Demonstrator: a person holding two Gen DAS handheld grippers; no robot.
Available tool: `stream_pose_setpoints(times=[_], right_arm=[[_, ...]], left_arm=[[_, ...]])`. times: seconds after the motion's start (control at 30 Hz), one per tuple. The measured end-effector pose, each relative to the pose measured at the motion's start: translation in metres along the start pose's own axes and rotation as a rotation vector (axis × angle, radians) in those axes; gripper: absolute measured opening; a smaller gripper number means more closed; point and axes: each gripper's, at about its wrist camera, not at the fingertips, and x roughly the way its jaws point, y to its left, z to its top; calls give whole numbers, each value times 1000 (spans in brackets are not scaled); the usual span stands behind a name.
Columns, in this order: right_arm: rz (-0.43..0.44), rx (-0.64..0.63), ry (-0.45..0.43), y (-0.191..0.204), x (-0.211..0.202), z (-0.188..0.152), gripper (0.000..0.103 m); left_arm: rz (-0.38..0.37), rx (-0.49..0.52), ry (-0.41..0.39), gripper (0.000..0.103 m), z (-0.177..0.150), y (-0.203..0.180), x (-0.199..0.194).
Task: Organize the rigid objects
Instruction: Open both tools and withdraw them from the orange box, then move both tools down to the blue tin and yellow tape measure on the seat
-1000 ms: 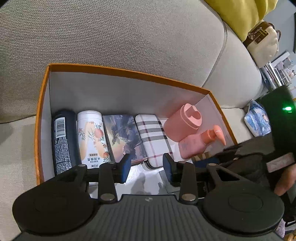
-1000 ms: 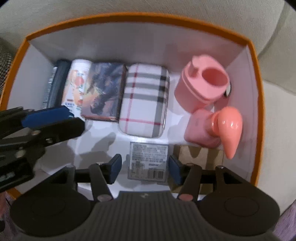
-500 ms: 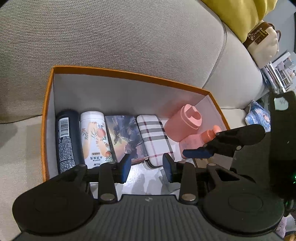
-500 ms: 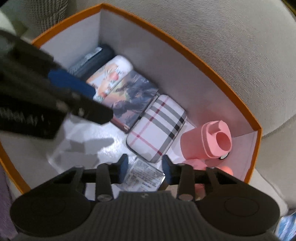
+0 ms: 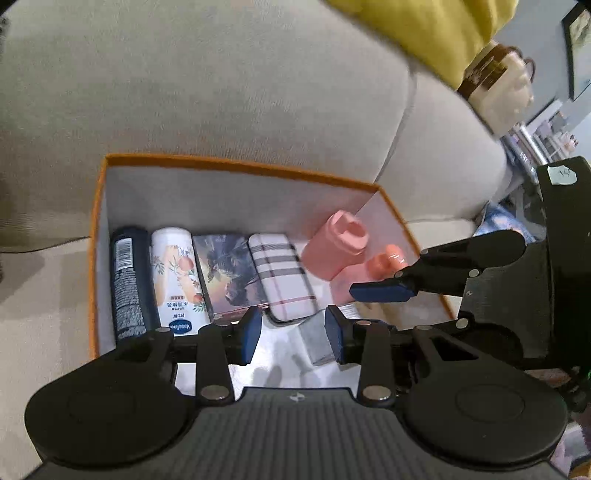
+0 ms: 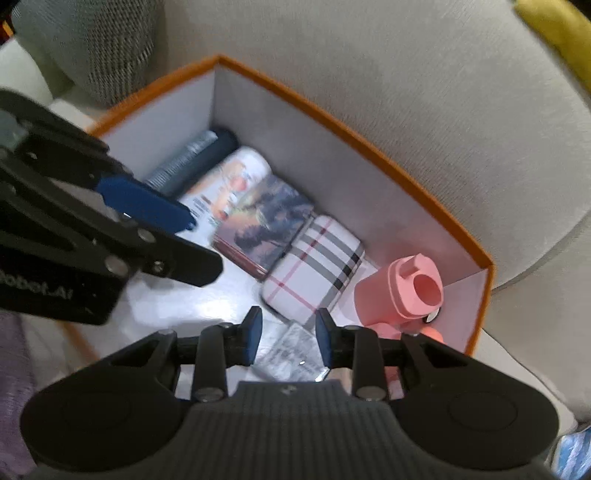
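Observation:
An orange-rimmed box (image 5: pixel 236 162) (image 6: pixel 369 140) sits on a beige sofa. Inside lie a dark tube (image 5: pixel 127 280) (image 6: pixel 192 162), a white Vaseline tube (image 5: pixel 177 277) (image 6: pixel 229 184), a picture box (image 5: pixel 225 269) (image 6: pixel 266 218), a plaid case (image 5: pixel 280 277) (image 6: pixel 314 269), a pink cup (image 5: pixel 338 247) (image 6: pixel 406 295), a pink pump bottle (image 5: pixel 384 260) and a small labelled box (image 5: pixel 317 339) (image 6: pixel 291 350). My left gripper (image 5: pixel 293 332) is open and empty above the box's near side. My right gripper (image 6: pixel 286 332) is open and empty above the labelled box; it also shows in the left wrist view (image 5: pixel 384 291).
The sofa backrest (image 5: pixel 221 81) rises behind the box. A yellow cushion (image 5: pixel 424 29) and a cream bag (image 5: pixel 498 92) lie at the far right. A grey knitted cushion (image 6: pixel 92 44) sits left of the box. My left gripper crosses the right wrist view (image 6: pixel 147 210).
Both grippers have pulled up and back from the box, so the box looks smaller. The right gripper let the labelled box lie on the box floor and swung to the right.

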Motion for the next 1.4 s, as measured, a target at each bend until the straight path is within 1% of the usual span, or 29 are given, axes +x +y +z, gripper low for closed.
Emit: stream_pose_setpoints(times=[0.07,0.13,0.23,0.3,0.4,0.47,0.53,0.6,0.8,0.9,0.97,1.07,1.17,1.3,1.4], right_arm=[[7,27,-54,4,-19,-6,34],[27,58,-108,7,-37,-13,40],[52,90,-182,16,-60,-29,40],[58,110,-234,24,-74,-44,42],[76,165,-312,33,-88,-70,47],[94,229,-342,38,-91,-89,48],[103,296,-348,42,-87,-105,52],[115,364,-348,47,-79,-120,54],[123,554,-321,62,-48,-157,54],[135,593,-287,73,-33,-169,54],[153,606,-263,78,-24,-173,53],[165,638,-250,77,-12,-175,53],[175,670,-237,75,-3,-174,53],[177,691,-218,71,6,-177,53],[192,704,-199,68,17,-178,53]], left_arm=[[-6,12,-60,46,-12,-11,-21],[-16,30,-112,46,-24,-22,-39],[-17,29,-178,52,-43,-32,-60],[-4,23,-196,52,-57,-34,-71],[38,15,-237,59,-79,-36,-81],[76,32,-213,59,-92,-38,-79],[84,22,-170,59,-104,-37,-73],[77,-5,-153,59,-116,-34,-70],[49,-111,-123,59,-144,-13,-54],[48,-153,-104,59,-152,-2,-48],[67,-170,-95,59,-154,3,-43],[80,-198,-78,59,-158,9,-36],[101,-197,-69,59,-160,12,-31],[100,-200,-67,59,-164,17,-26],[102,-202,-43,59,-163,18,-18]])
